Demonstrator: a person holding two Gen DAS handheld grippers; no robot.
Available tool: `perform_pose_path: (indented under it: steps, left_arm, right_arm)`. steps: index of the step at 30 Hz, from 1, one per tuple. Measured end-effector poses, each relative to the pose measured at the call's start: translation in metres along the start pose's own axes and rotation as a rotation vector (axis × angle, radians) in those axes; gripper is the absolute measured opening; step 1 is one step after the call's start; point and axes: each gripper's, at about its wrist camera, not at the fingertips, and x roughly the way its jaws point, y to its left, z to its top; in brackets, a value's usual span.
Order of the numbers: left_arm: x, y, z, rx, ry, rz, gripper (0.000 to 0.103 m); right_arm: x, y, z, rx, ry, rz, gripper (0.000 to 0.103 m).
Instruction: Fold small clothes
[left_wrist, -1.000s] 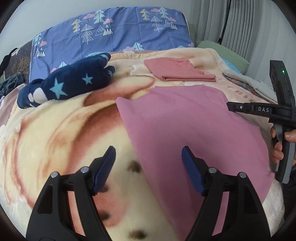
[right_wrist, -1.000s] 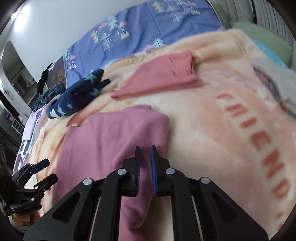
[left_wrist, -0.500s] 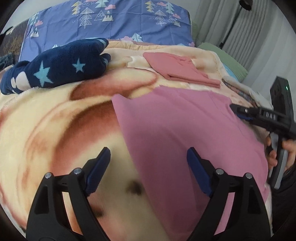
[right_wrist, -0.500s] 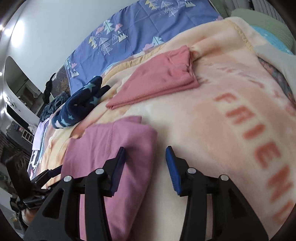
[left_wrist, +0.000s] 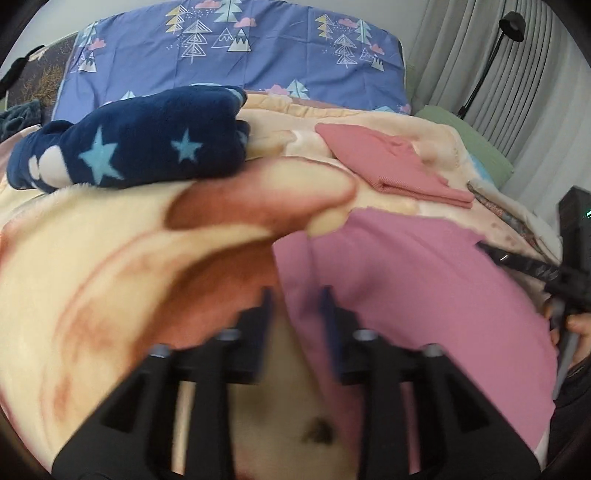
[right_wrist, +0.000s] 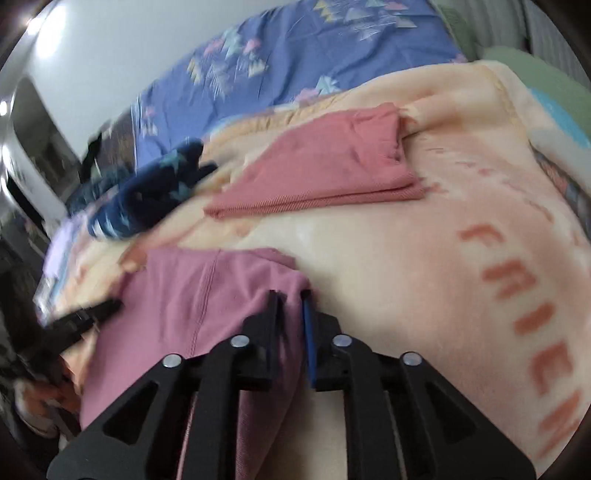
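**user1:** Left wrist view is pretty blurry, but the left gripper (left_wrist: 295, 299) is down at the left edge of the pink-mauve folded cotton garment (left_wrist: 424, 295), which lies flat on the cream plush blanket with the brown cartoon print (left_wrist: 110, 258). Its jaws have just been closing and the garment's edge runs between them. Can't tell from the smear whether the pads actually press the cloth yet.

**user2:** Right wrist view is clearer. The right gripper (right_wrist: 290, 306) is at the opposite, folded edge of the same garment (right_wrist: 192, 295). Jaws narrow, just been closing a bit too, and a fold of the pink cloth is bunched up between the black finger and the blue-padded one. Looks pinched to me.

**user1:** Agreed. In the left view the right gripper (left_wrist: 517, 262) pokes in from the right side over the garment's far corner, with the person's hand (left_wrist: 576, 332) on the handle.

**user2:** Other stuff on the bed: a salmon-red ribbed garment, already folded (right_wrist: 325, 173), sits further up the blanket, well apart from the pink one. A navy fleece item with light blue stars (left_wrist: 140, 147) lies at the upper left, near the blue pillowcase printed with pine trees and clouds (left_wrist: 240, 48).

**user1:** Also reddish-orange block letters (right_wrist: 517, 295) on the blanket, right of the right gripper.
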Motion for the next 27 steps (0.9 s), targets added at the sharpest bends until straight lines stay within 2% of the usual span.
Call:
perform_pose_path:
  steps: [1, 3, 5, 7, 9, 10, 11, 12, 13, 15, 19, 23, 27]
  left_arm:
    - [-0.006, 0.000, -0.001, -0.003, -0.015, -0.015, 0.050]
    - [-0.018, -0.006, -0.001, 0.014, -0.034, -0.018, 0.052]
    - [-0.034, -0.021, -0.006, 0.077, -0.064, -0.039, 0.060]
    - [-0.038, -0.033, -0.013, 0.121, -0.064, -0.053, 0.064]
    - [-0.030, -0.043, -0.025, 0.145, -0.015, -0.052, 0.067]
    - [-0.019, -0.046, -0.032, 0.155, 0.026, -0.021, 0.070]
    - [-0.013, -0.046, -0.035, 0.154, 0.043, -0.010, 0.072]
    - [-0.006, -0.042, -0.039, 0.117, 0.052, -0.031, 0.072]
    - [-0.006, -0.037, -0.040, 0.090, 0.059, -0.042, 0.073]
    - [-0.014, -0.035, -0.038, 0.066, 0.053, -0.041, 0.073]
    - [-0.038, -0.047, -0.044, 0.142, 0.024, -0.014, 0.072]
    - [-0.059, -0.056, -0.052, 0.147, 0.004, -0.054, 0.076]
    - [-0.073, -0.069, -0.062, 0.169, -0.009, -0.077, 0.079]
  right_arm:
    - [-0.007, 0.000, 0.001, 0.006, -0.021, -0.012, 0.033]
    - [-0.029, 0.005, 0.002, -0.022, -0.080, -0.040, 0.033]
    - [-0.048, 0.017, 0.001, -0.069, -0.116, -0.078, 0.033]
    - [-0.064, 0.030, -0.007, -0.122, -0.147, -0.048, 0.033]
    - [-0.068, 0.039, -0.019, -0.137, -0.138, 0.031, 0.034]
    - [-0.060, 0.041, -0.026, -0.142, -0.092, 0.034, 0.035]
    - [-0.050, 0.042, -0.031, -0.154, -0.040, -0.003, 0.035]
    - [-0.025, 0.040, -0.044, -0.189, 0.054, -0.127, 0.040]
    - [-0.016, 0.039, -0.050, -0.202, 0.056, -0.165, 0.044]
    - [-0.025, 0.036, -0.053, -0.174, 0.018, -0.155, 0.046]
    - [-0.064, 0.045, -0.049, -0.187, -0.067, -0.152, 0.046]
    - [-0.088, 0.052, -0.063, -0.189, -0.091, -0.115, 0.046]
    - [-0.104, 0.059, -0.082, -0.231, -0.106, -0.133, 0.047]
